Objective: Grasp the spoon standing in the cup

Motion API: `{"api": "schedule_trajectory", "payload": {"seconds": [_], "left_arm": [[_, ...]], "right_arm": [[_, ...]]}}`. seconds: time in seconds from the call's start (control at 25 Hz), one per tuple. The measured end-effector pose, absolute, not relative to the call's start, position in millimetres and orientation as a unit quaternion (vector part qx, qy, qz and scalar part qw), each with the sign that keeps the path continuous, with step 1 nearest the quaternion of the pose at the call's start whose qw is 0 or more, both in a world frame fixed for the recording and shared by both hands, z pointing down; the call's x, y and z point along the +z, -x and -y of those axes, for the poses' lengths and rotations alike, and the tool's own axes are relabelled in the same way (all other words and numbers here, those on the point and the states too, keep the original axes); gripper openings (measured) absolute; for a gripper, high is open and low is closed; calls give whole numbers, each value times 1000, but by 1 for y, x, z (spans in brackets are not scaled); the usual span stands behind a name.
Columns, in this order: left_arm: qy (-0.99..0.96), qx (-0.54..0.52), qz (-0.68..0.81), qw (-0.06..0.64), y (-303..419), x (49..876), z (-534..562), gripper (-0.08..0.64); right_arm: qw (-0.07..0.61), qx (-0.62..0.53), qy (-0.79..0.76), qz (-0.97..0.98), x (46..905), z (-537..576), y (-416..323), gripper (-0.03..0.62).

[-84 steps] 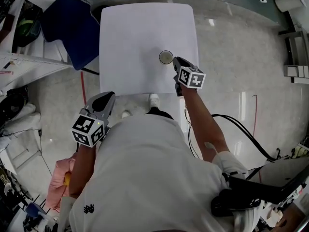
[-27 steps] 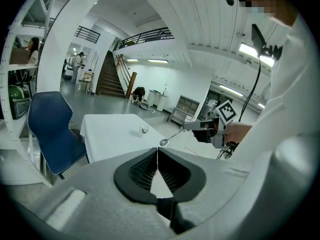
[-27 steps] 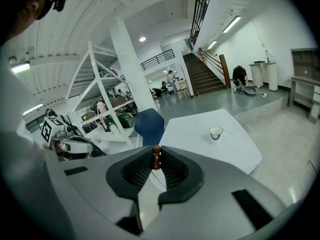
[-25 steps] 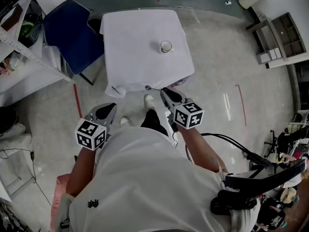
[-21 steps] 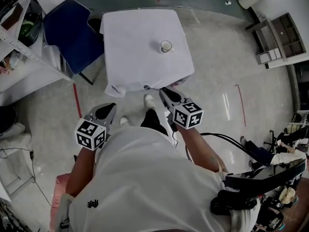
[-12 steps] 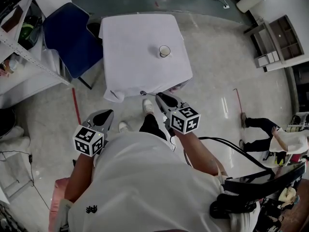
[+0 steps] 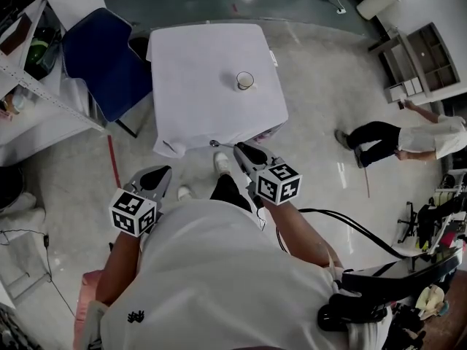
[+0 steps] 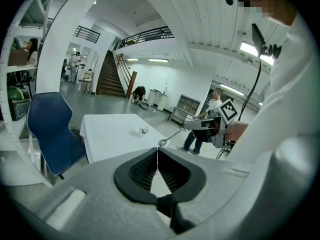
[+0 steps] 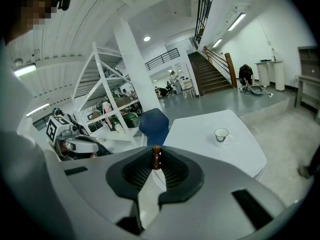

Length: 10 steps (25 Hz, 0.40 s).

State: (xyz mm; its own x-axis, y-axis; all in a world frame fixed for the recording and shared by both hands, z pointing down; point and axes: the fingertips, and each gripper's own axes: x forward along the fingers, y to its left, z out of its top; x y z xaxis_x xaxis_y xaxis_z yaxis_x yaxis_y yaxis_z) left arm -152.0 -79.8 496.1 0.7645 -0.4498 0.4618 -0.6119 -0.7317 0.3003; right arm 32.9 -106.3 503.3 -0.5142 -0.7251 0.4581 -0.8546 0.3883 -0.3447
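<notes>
- Spoon of slim silver metal is clamped in my right gripper, held in the air just off the table's near edge. Its long axis lies almost level, with the bowl pointing to my left.
- My left gripper is pinched together on nothing, low by my side.
- The right gripper view shows only a brown end of it between the pads; the bowl is hidden there.
- I count one spoon, one small white cup, one white-clothed square table and two grippers.
</notes>
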Motion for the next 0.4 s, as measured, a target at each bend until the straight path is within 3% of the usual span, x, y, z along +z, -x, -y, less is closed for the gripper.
{"api": "schedule_trajectory", "payload": {"seconds": [0.4], "left_arm": [[-913,189,285,221,118,498,108,12]], "right_arm": [[109,280,-491,818,505,132,-74,51]]}}
